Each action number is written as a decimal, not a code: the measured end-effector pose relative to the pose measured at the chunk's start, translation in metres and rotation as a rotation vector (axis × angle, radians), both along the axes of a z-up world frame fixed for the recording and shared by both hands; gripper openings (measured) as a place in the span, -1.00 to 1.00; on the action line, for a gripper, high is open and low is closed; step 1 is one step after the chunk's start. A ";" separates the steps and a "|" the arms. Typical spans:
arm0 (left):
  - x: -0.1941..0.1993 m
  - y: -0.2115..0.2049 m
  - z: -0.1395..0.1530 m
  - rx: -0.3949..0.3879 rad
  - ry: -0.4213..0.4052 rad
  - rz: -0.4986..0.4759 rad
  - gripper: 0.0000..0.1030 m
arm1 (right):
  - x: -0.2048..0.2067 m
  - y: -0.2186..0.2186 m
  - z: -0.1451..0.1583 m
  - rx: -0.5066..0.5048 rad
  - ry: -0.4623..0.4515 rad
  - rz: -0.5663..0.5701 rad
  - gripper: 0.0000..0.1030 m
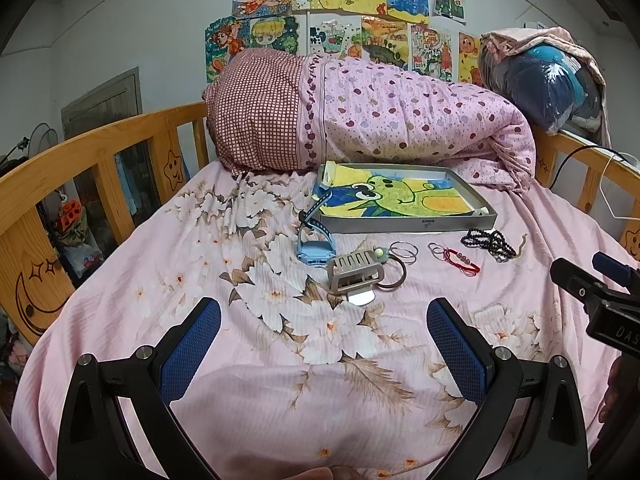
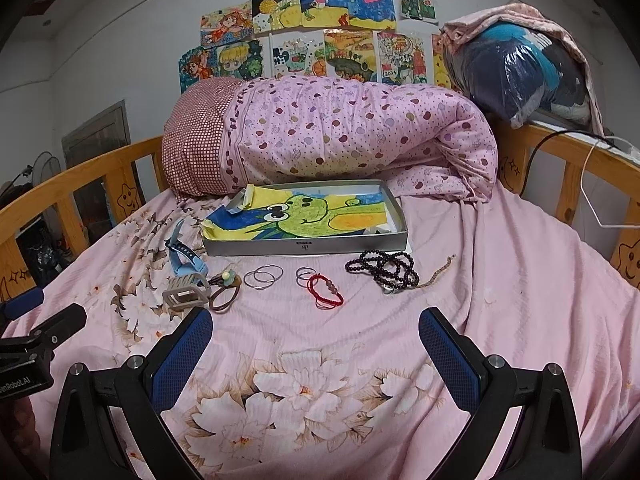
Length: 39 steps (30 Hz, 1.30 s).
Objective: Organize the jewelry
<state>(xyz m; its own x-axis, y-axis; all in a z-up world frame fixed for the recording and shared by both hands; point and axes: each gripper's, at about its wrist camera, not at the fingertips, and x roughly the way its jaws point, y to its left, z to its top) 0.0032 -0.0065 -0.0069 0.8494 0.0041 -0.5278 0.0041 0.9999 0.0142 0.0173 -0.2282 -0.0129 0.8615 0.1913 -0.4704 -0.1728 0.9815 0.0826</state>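
A shallow grey box (image 1: 412, 224) (image 2: 308, 245) lined with a frog drawing lies on the pink bed sheet. In front of it sits a row of jewelry: a blue watch (image 1: 314, 246) (image 2: 186, 260), a grey clip (image 1: 354, 274) (image 2: 186, 292) with a brown hair tie (image 2: 226, 294), thin silver bangles (image 1: 404, 250) (image 2: 264, 276), a red cord bracelet (image 1: 460, 260) (image 2: 326, 294) and dark bead strands (image 1: 490, 240) (image 2: 386, 268). My left gripper (image 1: 324, 320) is open, short of the clip. My right gripper (image 2: 316, 330) is open, just short of the red bracelet.
A rolled pink quilt (image 1: 360, 120) (image 2: 328, 136) lies behind the box. Wooden bed rails (image 1: 100, 156) (image 2: 568, 168) run along both sides. A white hanger (image 2: 600, 208) and a black cable (image 2: 540, 148) hang on the right rail. Bagged clothes (image 2: 520, 76) sit at the back right.
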 end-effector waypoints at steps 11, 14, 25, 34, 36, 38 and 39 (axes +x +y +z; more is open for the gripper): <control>0.027 0.001 -0.012 0.061 0.110 -0.001 0.96 | 0.027 -0.018 0.000 0.045 0.116 0.018 1.00; 0.045 0.006 -0.013 0.058 0.134 -0.046 0.96 | 0.046 -0.023 -0.004 0.034 0.153 0.052 1.00; 0.110 0.037 -0.025 -0.023 0.247 -0.175 0.96 | 0.150 -0.008 -0.038 0.046 0.270 0.319 1.00; 0.152 0.032 -0.046 -0.014 0.317 -0.297 0.93 | 0.200 0.002 -0.073 0.020 0.344 0.393 0.51; 0.160 0.025 -0.049 0.002 0.328 -0.336 0.77 | 0.207 0.001 -0.081 0.010 0.370 0.387 0.29; 0.167 0.020 -0.055 0.016 0.345 -0.381 0.66 | 0.211 -0.001 -0.089 0.015 0.396 0.378 0.05; 0.169 0.017 -0.058 0.027 0.354 -0.407 0.59 | 0.212 -0.001 -0.091 0.012 0.403 0.377 0.05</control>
<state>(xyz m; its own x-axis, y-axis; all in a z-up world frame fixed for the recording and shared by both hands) 0.1727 0.0106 -0.0646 0.5554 -0.2709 -0.7863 0.4005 0.9157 -0.0326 0.2292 -0.2291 -0.1040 0.4842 0.4594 -0.7447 -0.4649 0.8561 0.2259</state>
